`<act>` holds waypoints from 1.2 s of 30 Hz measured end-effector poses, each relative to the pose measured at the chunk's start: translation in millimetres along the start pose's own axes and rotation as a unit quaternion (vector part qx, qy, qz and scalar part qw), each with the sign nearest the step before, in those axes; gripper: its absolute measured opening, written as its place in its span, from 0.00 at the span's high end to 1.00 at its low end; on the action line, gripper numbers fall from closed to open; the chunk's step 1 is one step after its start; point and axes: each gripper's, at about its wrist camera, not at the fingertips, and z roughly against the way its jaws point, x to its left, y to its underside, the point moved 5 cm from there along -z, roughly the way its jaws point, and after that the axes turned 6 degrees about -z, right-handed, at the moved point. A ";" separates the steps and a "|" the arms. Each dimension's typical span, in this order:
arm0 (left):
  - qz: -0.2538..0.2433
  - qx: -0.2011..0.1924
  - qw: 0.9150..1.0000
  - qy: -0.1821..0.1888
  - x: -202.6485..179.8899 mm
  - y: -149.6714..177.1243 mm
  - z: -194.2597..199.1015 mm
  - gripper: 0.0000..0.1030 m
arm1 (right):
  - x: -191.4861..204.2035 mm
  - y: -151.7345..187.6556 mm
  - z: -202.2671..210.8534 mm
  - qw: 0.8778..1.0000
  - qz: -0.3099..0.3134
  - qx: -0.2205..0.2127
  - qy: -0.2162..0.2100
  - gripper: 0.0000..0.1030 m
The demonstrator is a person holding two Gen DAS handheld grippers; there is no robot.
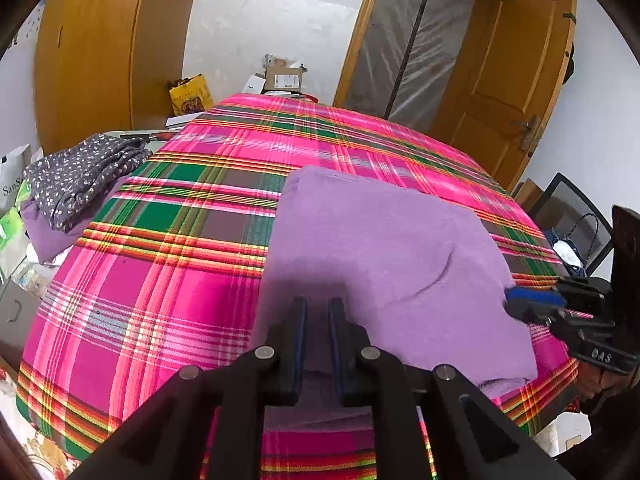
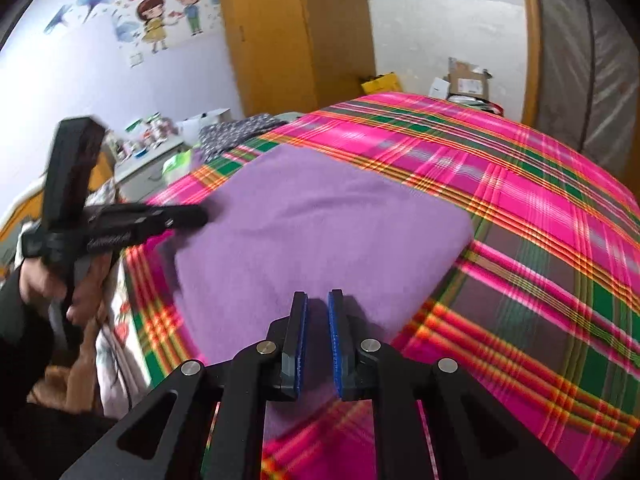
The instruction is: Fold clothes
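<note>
A folded purple garment [image 1: 380, 248] [image 2: 312, 232] lies flat as a rough rectangle on the pink plaid bed cover [image 1: 160, 280] [image 2: 520, 200]. My left gripper [image 1: 318, 300] hovers over its near left part, its blue pads a narrow gap apart with nothing pinched. From the right wrist view the left gripper [image 2: 202, 214] points at the garment's left edge, held by a hand [image 2: 36, 280]. My right gripper [image 2: 318, 294] is over the near right corner, pads slightly apart and empty. In the left wrist view the right gripper [image 1: 510, 304] sits at the garment's right edge.
A grey spotted garment [image 1: 80, 176] [image 2: 236, 128] is piled on another purple cloth at the bed's left side. Cardboard boxes [image 1: 284, 76] stand beyond the far edge. A wooden wardrobe [image 1: 100, 60], an open door [image 1: 504, 72] and a dark chair [image 1: 568, 208] surround the bed.
</note>
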 end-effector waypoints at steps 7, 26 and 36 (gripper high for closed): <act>-0.008 -0.021 1.000 0.010 -20.7 -12.9 12.8 0.89 | 1.0 -18.4 6.0 1.000 0.010 -0.009 -0.005 0.88; 0.016 0.034 0.999 0.013 8.3 -71.7 -67.5 0.89 | -27.9 -104.5 -105.5 0.997 -0.051 0.053 -0.033 0.87; 0.028 0.004 0.999 0.021 1.5 -63.9 -34.9 0.89 | -15.9 -113.6 -73.1 0.999 -0.036 0.019 0.020 0.86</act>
